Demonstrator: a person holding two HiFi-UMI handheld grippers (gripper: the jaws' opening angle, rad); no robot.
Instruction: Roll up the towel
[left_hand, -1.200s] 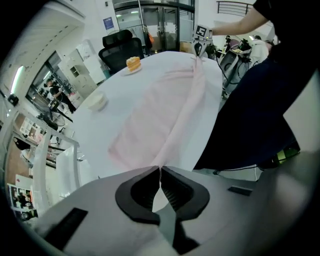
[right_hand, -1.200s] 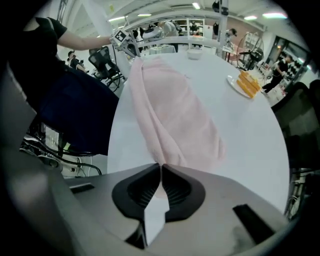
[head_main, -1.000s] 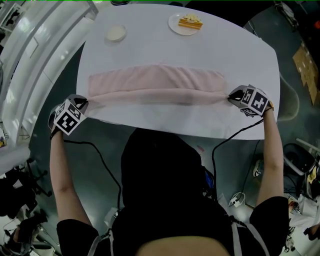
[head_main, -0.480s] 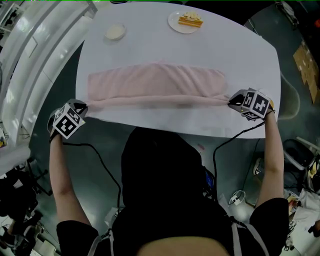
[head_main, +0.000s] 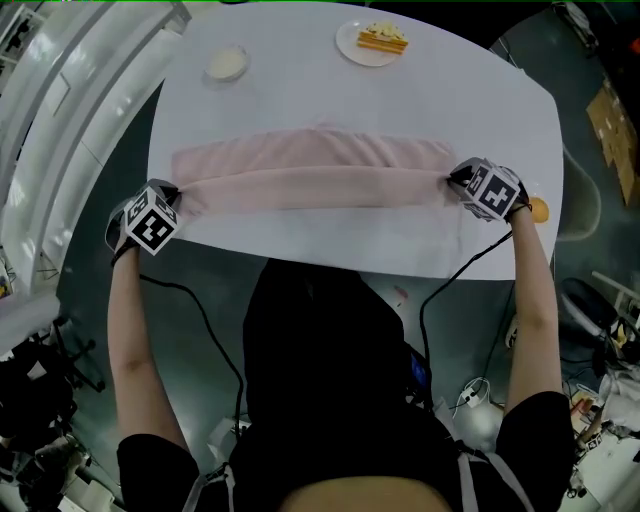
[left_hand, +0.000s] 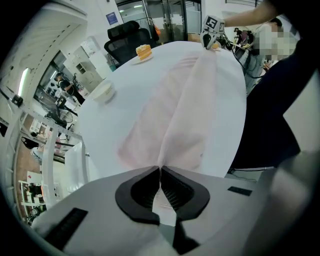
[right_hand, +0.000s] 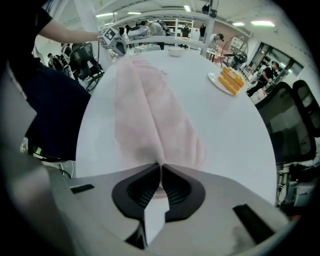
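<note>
A long pale pink towel (head_main: 315, 172) lies crosswise on the white table (head_main: 330, 90), its near edge folded over the rest as a flap. My left gripper (head_main: 178, 194) is shut on the towel's left end, and my right gripper (head_main: 455, 180) is shut on its right end. In the left gripper view the towel (left_hand: 172, 117) runs away from the closed jaws of the left gripper (left_hand: 160, 169) to the far gripper. The right gripper view shows the same from the other end: the towel (right_hand: 150, 112) pinched between the shut jaws of the right gripper (right_hand: 160, 165).
A plate with a slice of cake (head_main: 372, 43) and a small white bowl (head_main: 227, 65) stand at the table's far side. Cables hang from both grippers over the near edge. A black office chair (right_hand: 292, 130) stands beside the table.
Both grippers have carried the towel's near edge away from me, onto the rest of the towel. The thin folded strip has become a wider flap lying over the far half.
</note>
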